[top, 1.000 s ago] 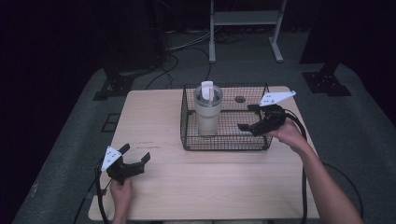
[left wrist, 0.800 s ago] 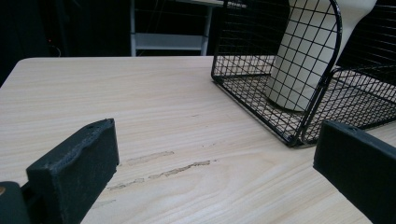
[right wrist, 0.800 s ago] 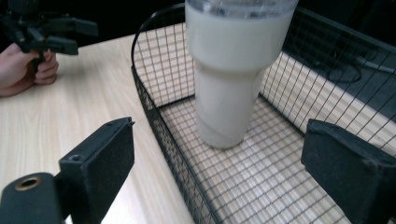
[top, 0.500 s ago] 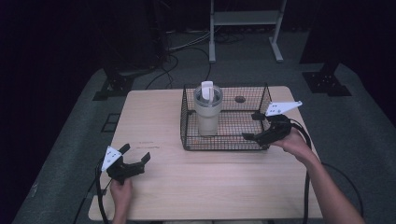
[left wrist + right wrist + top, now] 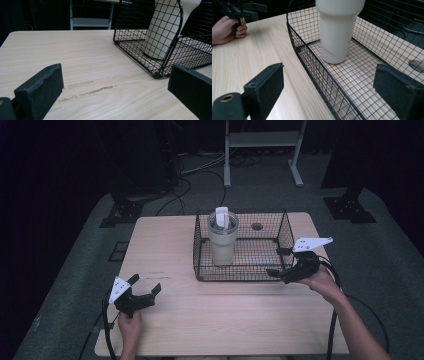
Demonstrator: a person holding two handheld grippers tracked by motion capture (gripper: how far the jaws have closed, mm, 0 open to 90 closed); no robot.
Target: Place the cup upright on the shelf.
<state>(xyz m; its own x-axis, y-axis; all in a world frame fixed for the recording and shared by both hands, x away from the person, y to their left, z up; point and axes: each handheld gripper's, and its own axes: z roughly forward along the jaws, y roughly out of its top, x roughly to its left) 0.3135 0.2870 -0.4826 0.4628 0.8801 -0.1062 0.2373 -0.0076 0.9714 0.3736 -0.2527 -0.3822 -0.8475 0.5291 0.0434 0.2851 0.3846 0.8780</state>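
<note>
**Both tools open, tumbler standing in the wire basket**

I have the left tool low over the near left part of the worktop, held in the person's left hand, with its jaws spread wide and nothing between them. Through its own camera I look across bare pale wood with a few scuffed streaks toward the near corner of the black wire basket, which lies well apart from this tool.

My right tool is at the basket's right near corner, gripped by the right hand, its grey three-cornered plate on top and a cable trailing back along the forearm. Its jaws are also wide open and hold nothing. From its camera, one jaw sits over the bare worktop outside the basket and the other over the mesh floor inside, so the near wall of the basket runs between them. I cannot tell whether either jaw touches the wire.

The cream tumbler stands upright inside the basket, toward its left half, with a white lid piece on top. In the right gripper view the tumbler rests on the mesh floor, apart from both jaws. A small dark round thing lies at the far side of the basket; I cannot make out what it is
</note>
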